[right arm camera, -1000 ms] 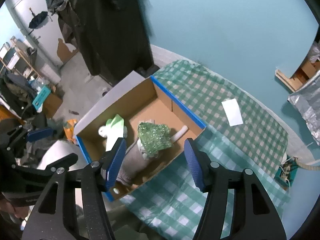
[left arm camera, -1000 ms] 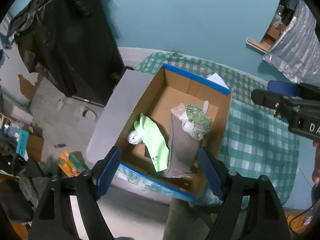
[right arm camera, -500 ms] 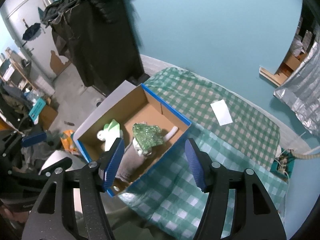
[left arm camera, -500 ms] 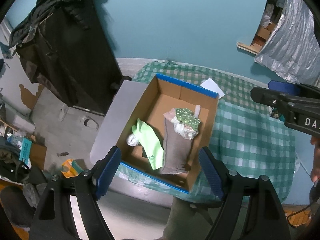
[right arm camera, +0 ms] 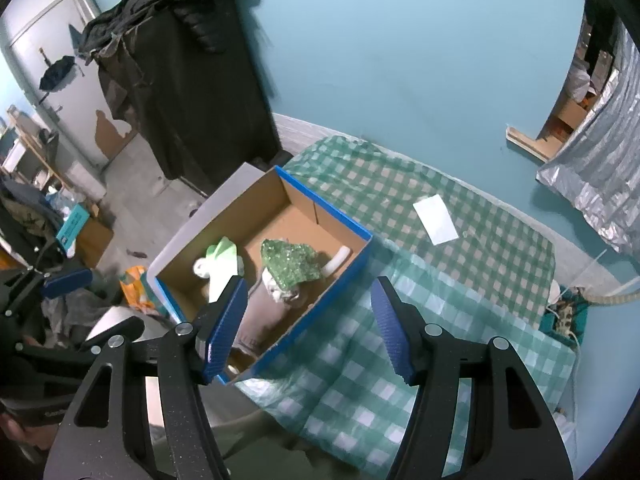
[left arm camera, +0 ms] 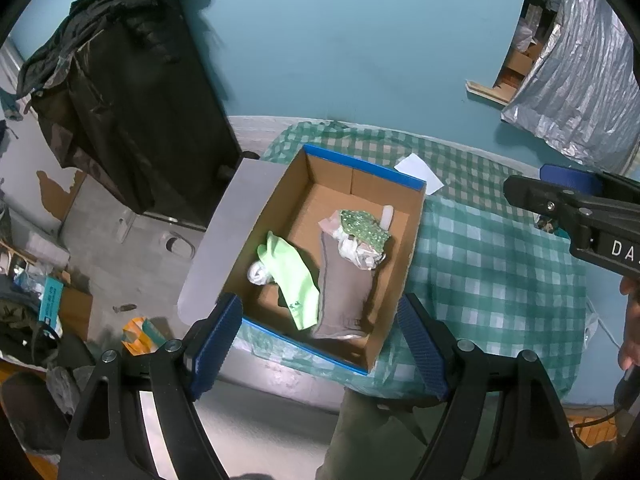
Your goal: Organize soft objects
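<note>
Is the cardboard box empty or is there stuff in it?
Not empty. The cardboard box is open on top and holds a lime green sock, a grey sock and a sparkly green cloth.

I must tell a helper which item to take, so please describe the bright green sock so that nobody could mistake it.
Find the open cardboard box with blue edges on the green checked tablecloth. Inside lies the lime-green sock, between a small white bundle and a long grey-brown sock. Only it is plain, flat neon green; the glittery dark green piece sits crumpled further back.
</note>
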`<state>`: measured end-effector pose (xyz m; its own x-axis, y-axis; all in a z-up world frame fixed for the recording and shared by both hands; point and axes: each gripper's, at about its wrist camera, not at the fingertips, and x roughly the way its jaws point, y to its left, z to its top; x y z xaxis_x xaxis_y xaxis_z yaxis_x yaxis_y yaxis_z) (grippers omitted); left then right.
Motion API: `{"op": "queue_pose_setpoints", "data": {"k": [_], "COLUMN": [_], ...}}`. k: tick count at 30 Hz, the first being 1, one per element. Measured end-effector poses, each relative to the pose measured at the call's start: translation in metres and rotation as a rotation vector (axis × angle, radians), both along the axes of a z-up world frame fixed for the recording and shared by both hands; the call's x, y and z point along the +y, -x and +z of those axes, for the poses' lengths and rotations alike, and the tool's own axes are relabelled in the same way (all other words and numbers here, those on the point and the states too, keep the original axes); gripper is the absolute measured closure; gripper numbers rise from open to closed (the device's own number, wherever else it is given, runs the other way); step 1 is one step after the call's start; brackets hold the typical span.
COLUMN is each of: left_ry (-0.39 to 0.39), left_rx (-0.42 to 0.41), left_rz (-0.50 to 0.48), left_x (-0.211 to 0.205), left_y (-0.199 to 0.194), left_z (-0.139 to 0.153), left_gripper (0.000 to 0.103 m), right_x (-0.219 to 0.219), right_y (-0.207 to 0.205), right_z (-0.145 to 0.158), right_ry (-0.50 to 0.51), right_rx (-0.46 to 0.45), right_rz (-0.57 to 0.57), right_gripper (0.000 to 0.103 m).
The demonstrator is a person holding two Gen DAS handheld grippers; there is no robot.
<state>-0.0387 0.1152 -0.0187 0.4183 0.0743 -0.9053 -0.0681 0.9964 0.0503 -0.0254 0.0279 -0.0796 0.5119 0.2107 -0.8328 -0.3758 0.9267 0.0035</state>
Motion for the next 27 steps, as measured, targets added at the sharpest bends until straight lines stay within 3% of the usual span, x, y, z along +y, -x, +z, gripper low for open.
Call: {"op": "queue_pose_setpoints", "data": {"k": [27], "left_ry": [-0.006], "left_rx": [0.02], "left_rz": [-0.018], "left_x": [-0.0066], "left_y": [0.0028], "left_z": [-0.0022], "left_gripper": [0.022], "right_x": [-0.0004], "right_y": [0.0057], "right_z": [-0.0027], "right_ry": [-0.015], "right_rx": [0.013], "right_rz": [-0.014], "right_gripper": [0.039]}}
